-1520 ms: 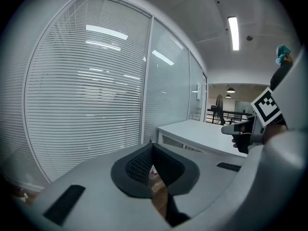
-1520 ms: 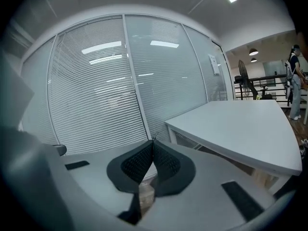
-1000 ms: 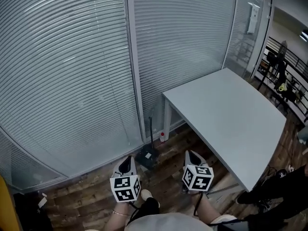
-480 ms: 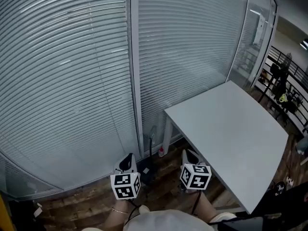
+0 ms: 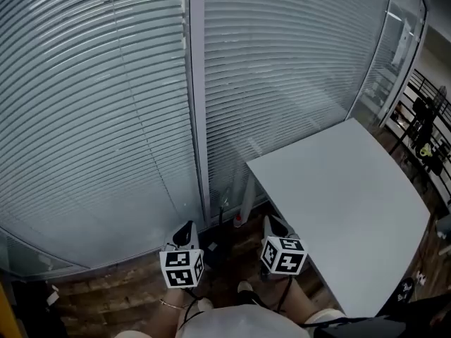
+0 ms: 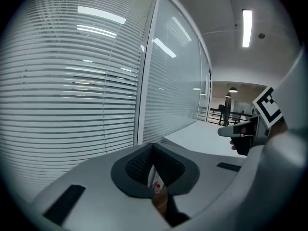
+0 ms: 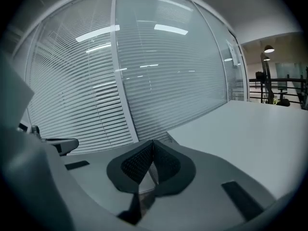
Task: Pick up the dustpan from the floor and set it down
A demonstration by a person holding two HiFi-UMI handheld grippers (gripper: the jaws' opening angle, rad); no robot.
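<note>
Head view: dustpan [image 5: 211, 247] on floor [image 5: 106, 294] btwn left gripper [image 5: 187, 227] & right gripper [image 5: 268, 221], both closed, nothing held. Prob light, stiff plastic, so grab the upright handle [image 5: 220, 215] imo.

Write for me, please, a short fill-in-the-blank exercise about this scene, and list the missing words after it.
1. The jaws of the left tool are ____, with nothing between them.
2. The dark long-handled dustpan stands near the wall on the brown ____ floor.
3. The pale grey rectangular table is on the person's ____ side.

Missing words: closed; wooden; right
</note>
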